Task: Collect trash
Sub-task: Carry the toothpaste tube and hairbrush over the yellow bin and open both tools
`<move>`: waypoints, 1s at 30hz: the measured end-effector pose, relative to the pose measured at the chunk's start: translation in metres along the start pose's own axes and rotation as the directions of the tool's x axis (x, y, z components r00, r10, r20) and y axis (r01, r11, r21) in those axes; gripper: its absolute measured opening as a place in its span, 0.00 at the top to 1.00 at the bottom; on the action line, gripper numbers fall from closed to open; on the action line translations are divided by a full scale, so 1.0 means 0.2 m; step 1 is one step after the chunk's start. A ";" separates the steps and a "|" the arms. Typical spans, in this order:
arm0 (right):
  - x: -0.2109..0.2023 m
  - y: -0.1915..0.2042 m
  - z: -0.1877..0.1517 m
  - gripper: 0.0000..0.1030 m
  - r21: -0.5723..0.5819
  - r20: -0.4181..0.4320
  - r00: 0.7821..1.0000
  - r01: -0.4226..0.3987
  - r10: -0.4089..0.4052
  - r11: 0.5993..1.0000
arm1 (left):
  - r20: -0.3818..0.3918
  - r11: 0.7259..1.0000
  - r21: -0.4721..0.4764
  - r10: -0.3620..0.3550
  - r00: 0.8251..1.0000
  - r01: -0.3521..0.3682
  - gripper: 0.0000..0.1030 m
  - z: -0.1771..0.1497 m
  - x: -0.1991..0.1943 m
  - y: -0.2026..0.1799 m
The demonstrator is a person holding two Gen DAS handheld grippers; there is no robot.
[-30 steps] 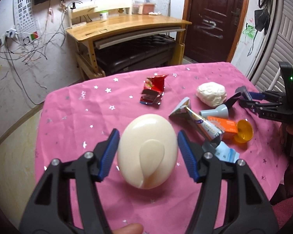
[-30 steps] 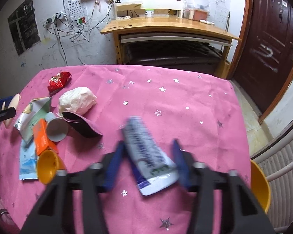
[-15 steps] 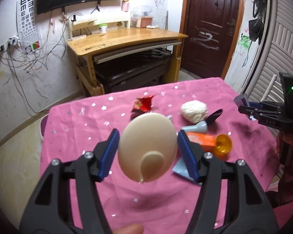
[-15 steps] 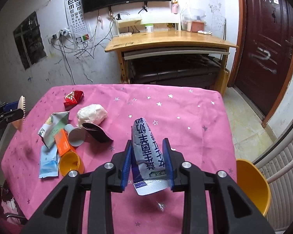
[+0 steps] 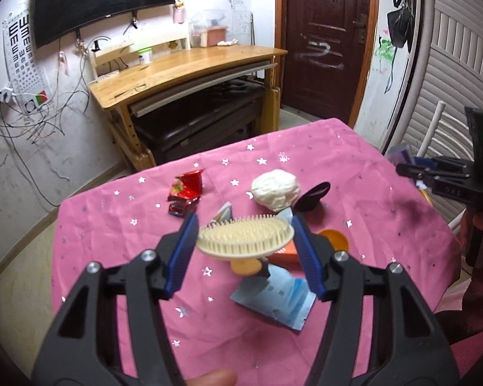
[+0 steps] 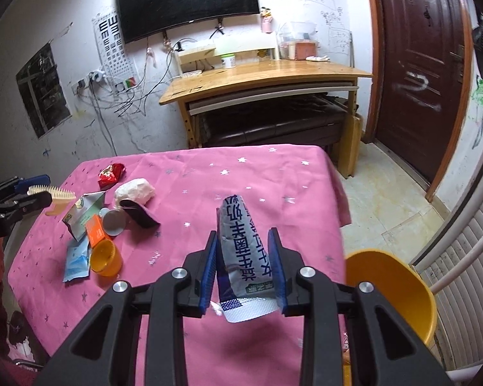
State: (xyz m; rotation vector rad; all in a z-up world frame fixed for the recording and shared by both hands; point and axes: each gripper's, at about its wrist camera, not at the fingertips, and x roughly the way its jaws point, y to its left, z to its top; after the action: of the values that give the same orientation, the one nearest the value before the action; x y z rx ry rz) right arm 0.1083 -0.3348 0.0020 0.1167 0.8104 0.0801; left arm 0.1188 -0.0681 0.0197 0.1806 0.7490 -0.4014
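My left gripper (image 5: 244, 247) is shut on a cream hairbrush (image 5: 244, 239), held bristles up above the pink star-print table (image 5: 113, 225). My right gripper (image 6: 243, 267) is shut on a grey-blue printed wrapper (image 6: 241, 251), held above the table's right side. A yellow bin (image 6: 392, 289) stands on the floor just right of the table. On the table lie a red wrapper (image 5: 185, 193), a white crumpled wad (image 5: 275, 189), an orange box (image 6: 95, 226), an orange cup (image 6: 105, 257), a light blue packet (image 5: 273, 296) and a carton (image 6: 80, 212).
A grey cup (image 6: 114, 222) and a dark curved piece (image 6: 138, 214) lie among the trash. A wooden desk (image 6: 260, 77) stands behind the table, with a dark door (image 6: 421, 64) to the right. A white slatted shutter (image 6: 466, 257) is at the right.
Both grippers have risen from the table with their loads. The hairbrush has tipped from back-on to bristles up. The right gripper has closed on the wrapper and lifted it.
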 end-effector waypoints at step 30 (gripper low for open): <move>0.07 -0.80 -0.37 0.75 0.338 -0.058 0.993 0.118 -0.104 0.934 | 0.017 0.950 0.262 -0.181 0.983 0.170 0.45 0.38 0.16 -0.88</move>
State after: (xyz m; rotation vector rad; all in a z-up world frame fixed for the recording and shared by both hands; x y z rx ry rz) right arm 0.0687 -0.4865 -0.0805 0.3985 0.8631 -0.1676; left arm 0.1140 -0.2595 0.0502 0.3528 0.6723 -0.6718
